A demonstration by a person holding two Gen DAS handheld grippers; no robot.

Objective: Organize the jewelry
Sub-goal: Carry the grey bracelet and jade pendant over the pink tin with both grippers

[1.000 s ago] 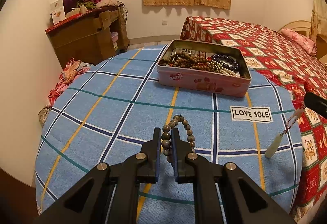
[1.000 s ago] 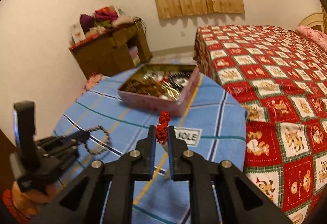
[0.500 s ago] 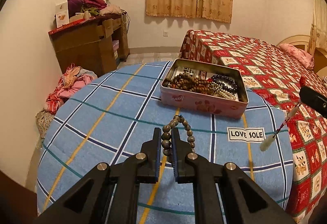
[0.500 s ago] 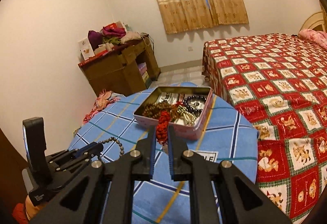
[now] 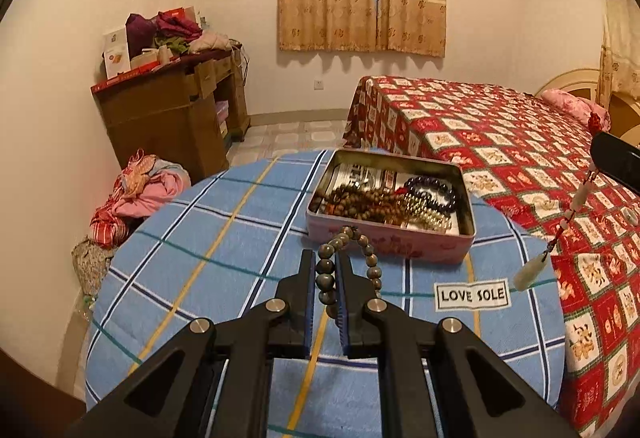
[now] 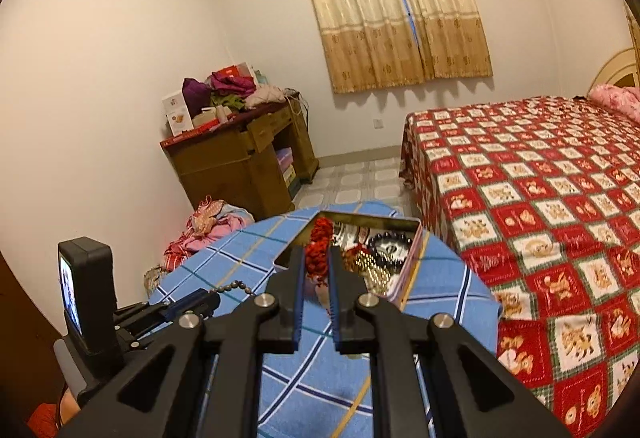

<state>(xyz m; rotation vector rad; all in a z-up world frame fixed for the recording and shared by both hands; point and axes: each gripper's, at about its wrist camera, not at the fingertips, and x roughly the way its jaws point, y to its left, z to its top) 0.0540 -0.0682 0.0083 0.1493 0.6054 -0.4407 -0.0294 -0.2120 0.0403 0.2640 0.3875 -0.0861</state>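
My left gripper [image 5: 325,270] is shut on a brown bead bracelet [image 5: 370,258] and holds it above the blue checked table [image 5: 192,238], just short of the pink tin [image 5: 416,250]. The tin holds several bead bracelets. My right gripper [image 6: 316,262] is shut on the red knot of a corded pendant [image 6: 318,246], high above the table, in line with the tin [image 6: 408,266]. In the left wrist view the pendant's pale stone [image 5: 530,274] hangs on its cord at the right, above the table's right edge. The left gripper [image 6: 196,304] shows at lower left in the right wrist view.
A bed with a red patterned cover [image 5: 500,142] lies to the right of the table. A wooden desk piled with clothes [image 5: 172,106] stands at the back left, with a heap of cloth [image 5: 136,194] on the floor beside it. A "LOVE SOLE" label [image 5: 472,294] is on the tablecloth.
Both grippers have risen with their jewelry. The table and tin now look lower and farther. The pendant now hangs free in the air at the right.
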